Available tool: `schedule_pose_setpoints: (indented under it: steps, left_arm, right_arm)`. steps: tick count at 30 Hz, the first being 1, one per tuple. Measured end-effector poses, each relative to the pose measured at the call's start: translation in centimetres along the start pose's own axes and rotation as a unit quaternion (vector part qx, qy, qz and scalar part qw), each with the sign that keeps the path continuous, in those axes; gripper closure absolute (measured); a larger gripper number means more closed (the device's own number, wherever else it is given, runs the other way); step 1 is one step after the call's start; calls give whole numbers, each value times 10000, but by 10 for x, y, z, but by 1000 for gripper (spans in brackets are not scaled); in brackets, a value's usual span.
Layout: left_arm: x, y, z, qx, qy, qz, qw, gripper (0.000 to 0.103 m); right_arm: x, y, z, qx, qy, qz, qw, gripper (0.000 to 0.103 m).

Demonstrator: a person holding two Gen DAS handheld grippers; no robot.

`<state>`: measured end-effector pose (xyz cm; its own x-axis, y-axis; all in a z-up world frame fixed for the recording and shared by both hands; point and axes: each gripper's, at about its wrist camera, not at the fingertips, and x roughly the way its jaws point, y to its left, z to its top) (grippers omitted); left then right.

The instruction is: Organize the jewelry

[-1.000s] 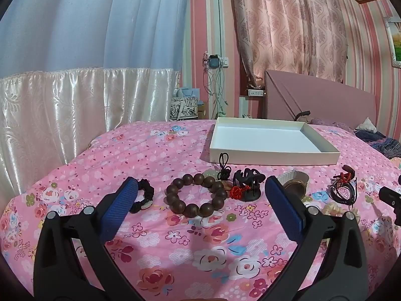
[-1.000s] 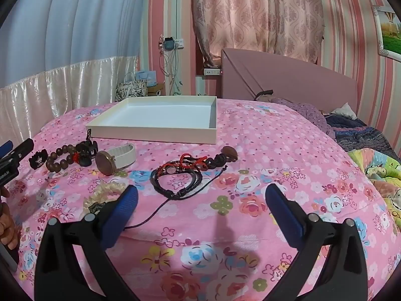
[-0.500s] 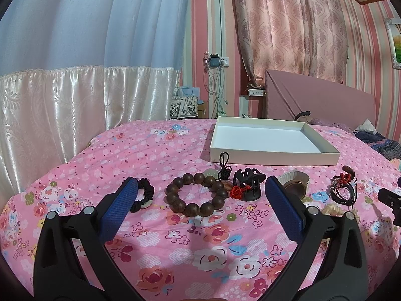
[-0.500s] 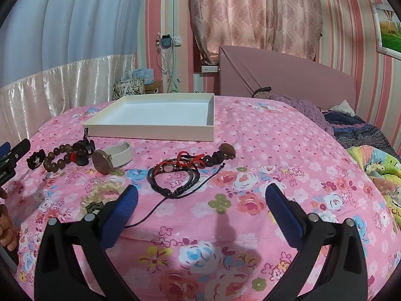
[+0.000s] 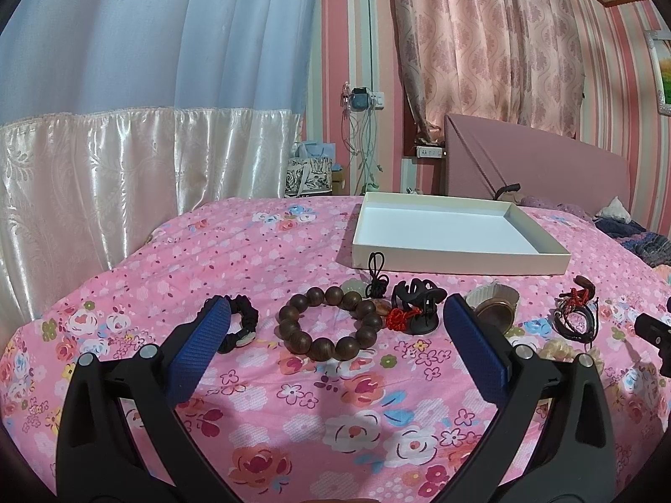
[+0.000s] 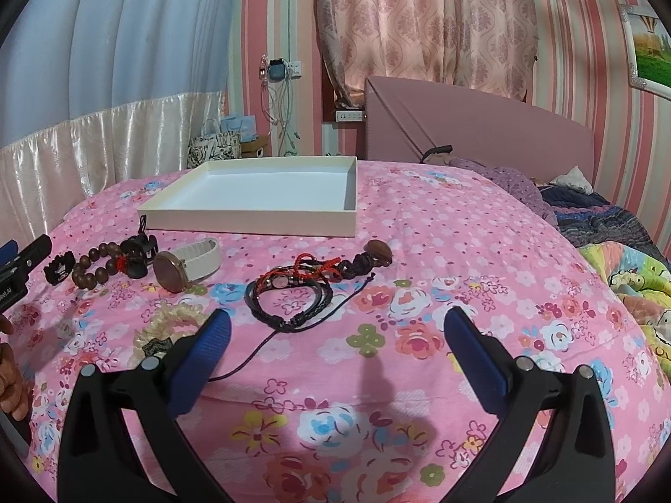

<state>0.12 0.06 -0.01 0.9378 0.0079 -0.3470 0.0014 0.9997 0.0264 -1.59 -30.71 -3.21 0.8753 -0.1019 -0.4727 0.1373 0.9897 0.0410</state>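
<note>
Jewelry lies strewn over the pink flowered bedspread [image 5: 251, 260] in the left wrist view. The left tongs [image 5: 335, 327] hang above it with jaws wide apart, holding nothing. Between their blue pads lies a brown wooden bead bracelet [image 5: 331, 322], with a black fabric scrunchie [image 5: 241, 327] just beside the left pad and a black plastic claw clip [image 5: 419, 302] with a red knotted cord touching it. A shallow white cardboard box [image 5: 457, 260] sits further toward the headboard end of the bed.

Seen from the right wrist, the right tongs [image 6: 337, 331] are likewise spread and hold nothing. Ahead lies a black braided cord bracelet [image 6: 289, 302], tangled with red cord bracelets [image 6: 314, 266]. A rose-gold watch with a white strap [image 6: 184, 266] lies near the box's [image 6: 251, 220] front wall, and a cream frilled scrunchie [image 6: 167, 322] sits beside the left pad.
</note>
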Motion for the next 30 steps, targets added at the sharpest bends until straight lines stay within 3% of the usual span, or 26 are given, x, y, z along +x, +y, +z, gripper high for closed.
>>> schedule_pose_setpoints:
  steps: [30]
  left_arm:
    - [-1,3,0,-98,10,4,10000,3]
  right_arm:
    - [-1,1,-1,-16,13,-1,10000,2]
